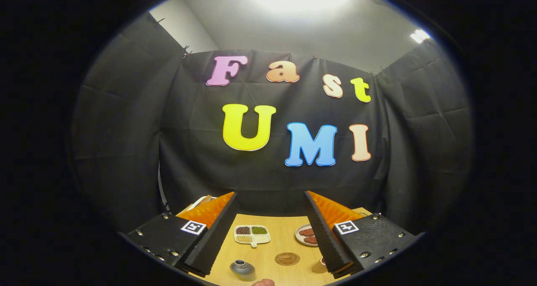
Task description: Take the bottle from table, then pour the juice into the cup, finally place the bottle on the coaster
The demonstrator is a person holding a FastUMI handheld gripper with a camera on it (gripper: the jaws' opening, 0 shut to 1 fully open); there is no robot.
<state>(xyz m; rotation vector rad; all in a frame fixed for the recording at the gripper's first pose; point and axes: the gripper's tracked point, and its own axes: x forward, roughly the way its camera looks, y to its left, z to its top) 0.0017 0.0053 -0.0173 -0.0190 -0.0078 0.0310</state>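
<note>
Gripper view — jaws apart, empty | one coaster [287, 258] | one cup [242, 270]

One bottle [243, 270], one coaster [287, 258], one divided dish [251, 234], one plate [305, 235].

Bottle [243, 270]: small, grey and squat, upright with its round mouth uncapped, standing between the spread fingers, nearer the left one. Coaster [287, 258]: round, brown disc lying flat, just right of the bottle, between the fingers, nothing on it.
</note>
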